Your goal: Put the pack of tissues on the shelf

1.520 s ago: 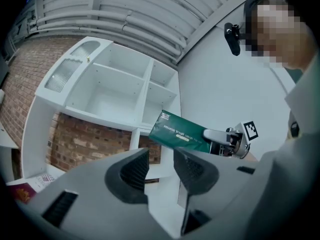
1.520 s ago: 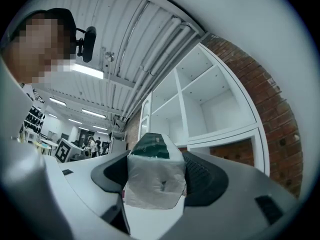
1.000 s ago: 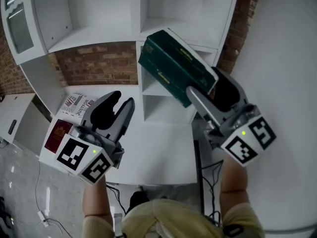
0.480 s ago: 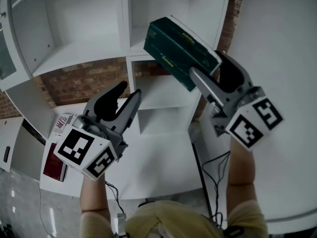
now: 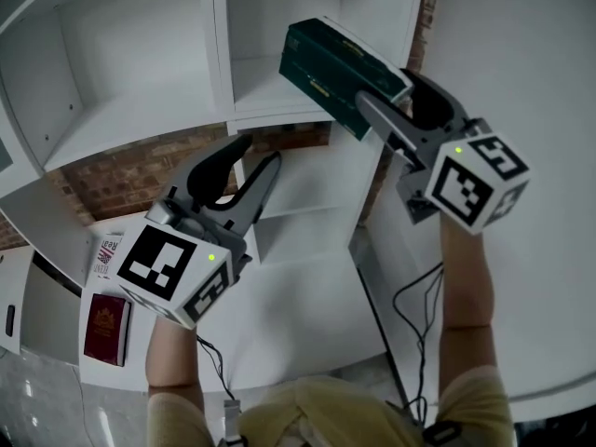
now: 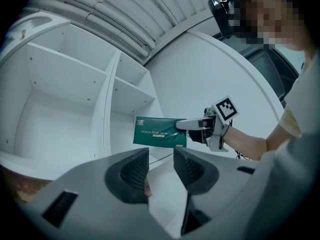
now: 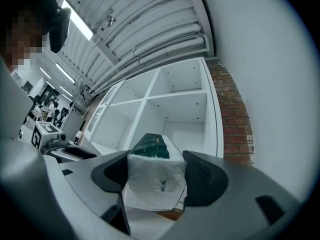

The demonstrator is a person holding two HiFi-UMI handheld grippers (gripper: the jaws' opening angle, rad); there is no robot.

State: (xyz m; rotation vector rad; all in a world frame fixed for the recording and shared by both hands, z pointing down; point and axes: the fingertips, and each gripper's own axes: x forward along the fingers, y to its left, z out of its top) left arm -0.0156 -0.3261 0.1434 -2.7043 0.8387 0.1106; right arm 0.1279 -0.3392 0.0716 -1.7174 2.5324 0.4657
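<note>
The pack of tissues [image 5: 331, 68] is a dark green box with a white plastic end. My right gripper [image 5: 399, 101] is shut on that end and holds the pack level in the air, in front of the right-hand compartments of the white shelf unit [image 5: 222, 54]. In the right gripper view the pack [image 7: 152, 145] sits clamped between the pads, pointing at an open shelf compartment [image 7: 185, 129]. My left gripper [image 5: 253, 156] is lower and to the left, open and empty. The left gripper view shows the pack [image 6: 159, 132] and the right gripper [image 6: 200, 126] beyond its open jaws.
A white desk [image 5: 307, 296] lies below the shelf, with a red booklet [image 5: 105, 329] and a printed leaflet [image 5: 107, 250] at its left end. A brick wall [image 5: 121, 175] shows behind the shelf. A curved white wall [image 5: 521, 63] stands close at the right. Cables [image 5: 410, 305] hang by the desk edge.
Both grippers have risen and moved toward the shelf. The right one carried the pack up to the upper compartments. The left gripper's jaws stayed as they were.
</note>
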